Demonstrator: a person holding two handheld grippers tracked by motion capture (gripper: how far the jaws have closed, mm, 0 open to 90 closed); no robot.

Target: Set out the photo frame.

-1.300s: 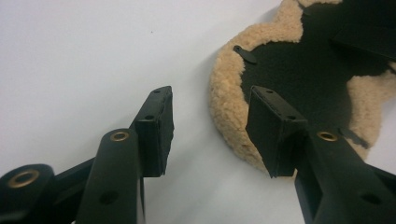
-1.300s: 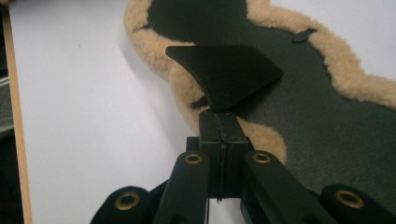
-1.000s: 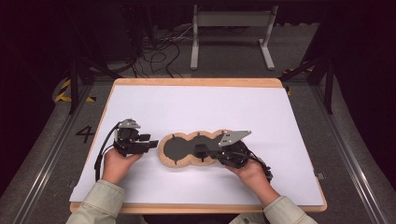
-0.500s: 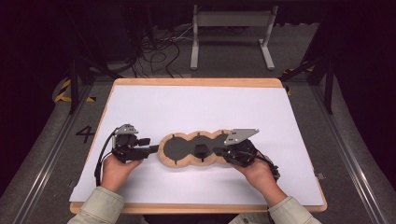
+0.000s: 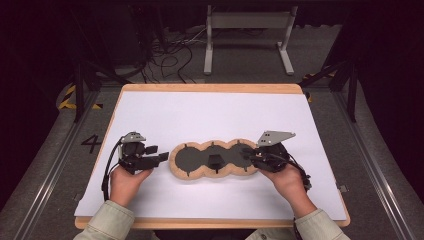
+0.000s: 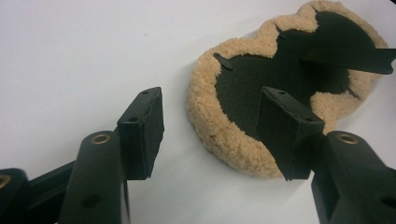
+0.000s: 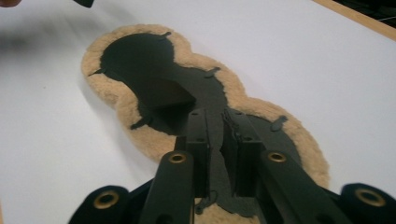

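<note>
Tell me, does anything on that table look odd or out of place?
One thing: the fleecy three-lobed pad lies with its dark backing up, and a small black flap sticks up from its middle lobe instead of lying flat. At its right end the right gripper has a thin fold of the dark backing between its jaws, which have just been opening.

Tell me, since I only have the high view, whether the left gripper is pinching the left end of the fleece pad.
Observer: No. The left gripper view shows the left gripper open, with nothing pinched; the fleece pad lies flat past its jaws.
Operator: And the right gripper?
Observer: In the right gripper view, the right gripper has a raised strip of black lining between its jaws. They have just been opening. I can't tell if the pads still press it.
Operator: What is the dark bump on the middle lobe?
Observer: It looks like a black flap standing up from the lining.
</note>
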